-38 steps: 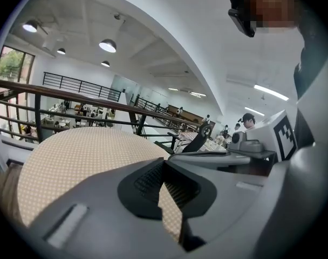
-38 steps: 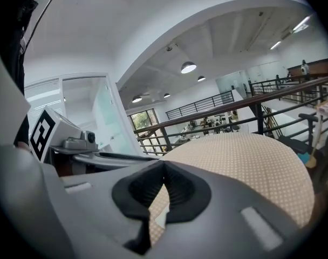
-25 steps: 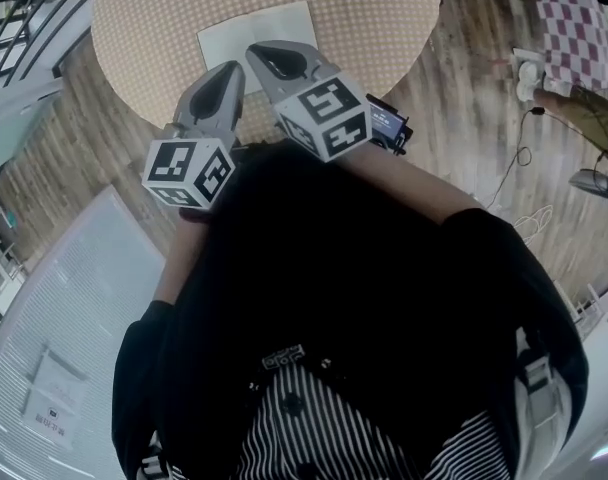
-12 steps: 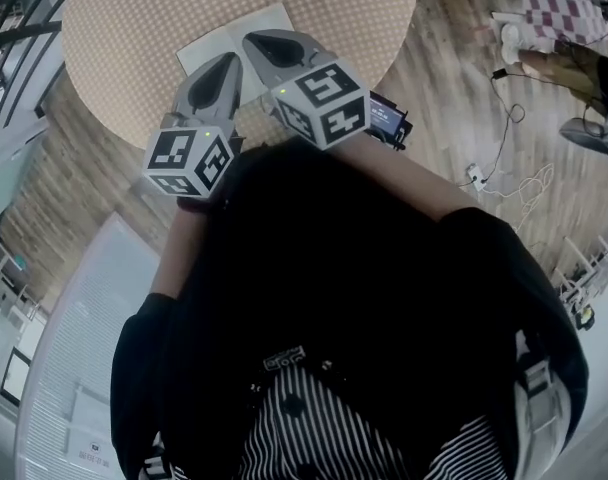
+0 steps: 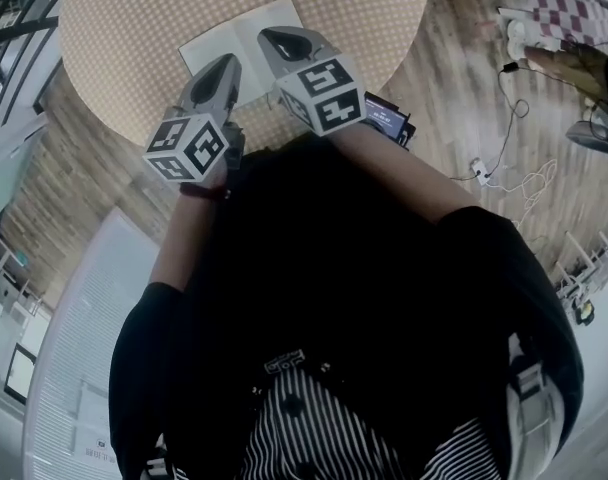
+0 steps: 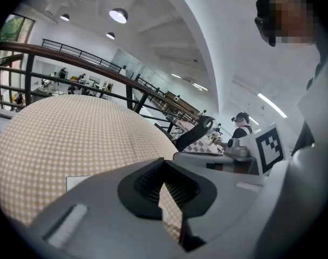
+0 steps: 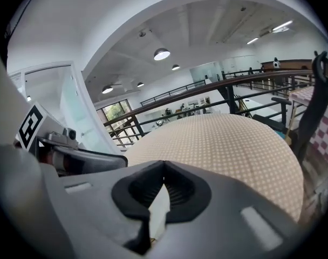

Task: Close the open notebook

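Wooden floor [image 5: 454, 88] surrounds a round desk [image 5: 114, 48] with beige checked cloth, where the open notebook [image 5: 209, 43] lies flat near the front edge, white pages up, partly hidden by the left claw [image 5: 227, 61] and the right claw [image 5: 280, 36], both clenched and empty.

Desk [image 5: 124, 38]: beige cloth with a fine pale check. Notebook [image 5: 224, 38]: white pages. Left tool [image 5: 227, 63] and right tool [image 5: 274, 36]: grey shells, black pads, cubes with black-and-white square markers. Floor [image 5: 444, 88]: brown wood grain. Garment [image 5: 314, 428]: black-and-white stripes.
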Tool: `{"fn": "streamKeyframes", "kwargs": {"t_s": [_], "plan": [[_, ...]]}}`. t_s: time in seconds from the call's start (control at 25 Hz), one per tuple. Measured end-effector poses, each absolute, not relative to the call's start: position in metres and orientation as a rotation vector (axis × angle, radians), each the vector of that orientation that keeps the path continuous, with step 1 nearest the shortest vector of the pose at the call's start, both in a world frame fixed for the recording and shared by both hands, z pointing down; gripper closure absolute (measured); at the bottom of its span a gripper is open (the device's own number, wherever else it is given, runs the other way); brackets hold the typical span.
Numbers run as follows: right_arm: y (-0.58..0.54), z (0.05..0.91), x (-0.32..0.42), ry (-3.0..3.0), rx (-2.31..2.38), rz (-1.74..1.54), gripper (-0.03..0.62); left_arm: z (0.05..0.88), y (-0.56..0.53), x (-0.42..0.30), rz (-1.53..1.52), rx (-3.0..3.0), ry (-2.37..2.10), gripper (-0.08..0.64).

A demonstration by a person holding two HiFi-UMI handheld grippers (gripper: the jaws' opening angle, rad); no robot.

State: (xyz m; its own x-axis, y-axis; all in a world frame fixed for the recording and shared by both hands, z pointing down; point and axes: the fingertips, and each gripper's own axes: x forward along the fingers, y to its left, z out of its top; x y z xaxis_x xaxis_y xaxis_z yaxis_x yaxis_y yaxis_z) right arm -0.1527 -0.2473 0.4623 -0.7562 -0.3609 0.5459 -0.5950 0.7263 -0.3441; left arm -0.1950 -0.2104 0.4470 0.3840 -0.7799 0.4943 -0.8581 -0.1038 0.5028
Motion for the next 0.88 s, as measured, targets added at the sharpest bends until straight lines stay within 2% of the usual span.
{"fn": "streamKeyframes", "kwargs": {"t_s": [0.52,0.68,0.72,0.88], "plan": [[-0.270,0.580,-0.086,-2.191,0.842,0.790,0.589,0.507,-0.222,-0.179,0.190,1.889,-1.331,0.560],[-0.258,0.606,-0.085,-2.151,0.785,0.828,0.589,0.523,-0.220,-0.175,0.220,1.887,-1.291,0.560],[-0.255,0.609,-0.089,-2.150,0.764,0.824,0.556,0.527,-0.219,-0.177,0.228,1.881,-1.285,0.560],[-0.246,0.612,-0.106,-2.154,0.726,0.795,0.532,0.542,-0.212,-0.184,0.277,1.868,-1.276,0.555]]}}
